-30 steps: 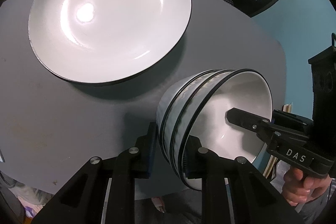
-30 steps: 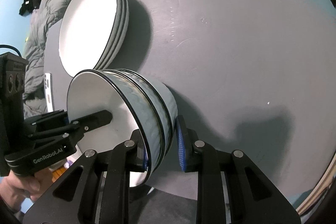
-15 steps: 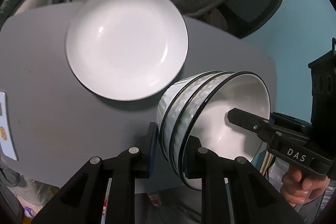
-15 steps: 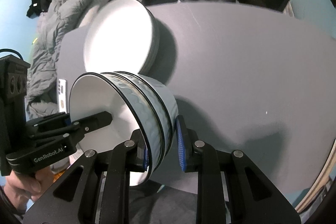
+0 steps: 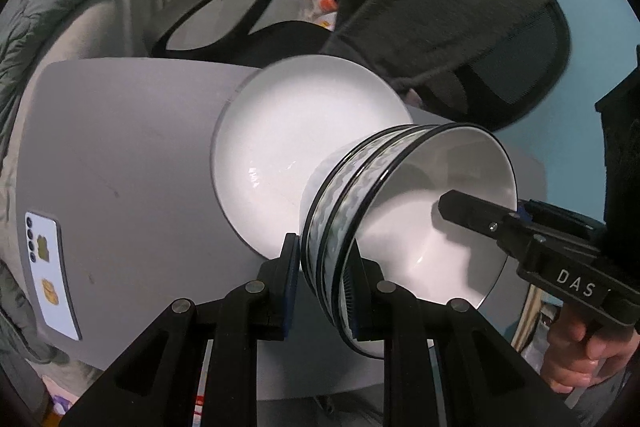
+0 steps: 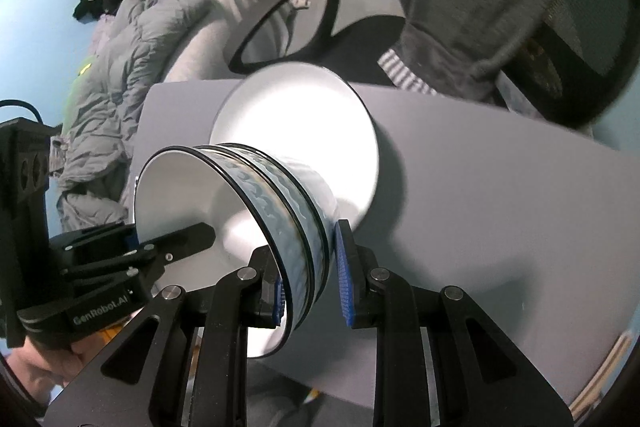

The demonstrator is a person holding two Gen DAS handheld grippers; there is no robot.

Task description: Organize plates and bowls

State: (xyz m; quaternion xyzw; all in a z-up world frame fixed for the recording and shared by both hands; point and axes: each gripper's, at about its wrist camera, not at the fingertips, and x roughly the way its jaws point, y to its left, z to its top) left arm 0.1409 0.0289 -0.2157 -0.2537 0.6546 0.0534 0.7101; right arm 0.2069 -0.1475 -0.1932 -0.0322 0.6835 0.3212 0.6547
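Left wrist: bowls (image 5: 360,195) now higher, shifted over plates (image 5: 288,147) at 12 o'clock on surface (image 5: 132,163). Left gripper (image 5: 324,283) and right gripper (image 6: 310,267) both clamp the rims. Next: lower onto plates.

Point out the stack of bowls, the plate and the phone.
stack of bowls (image 5: 420,239), left wrist view, white inside of the top bowl
plate (image 5: 296,131), left wrist view, bare white centre
phone (image 5: 52,275), left wrist view, white back
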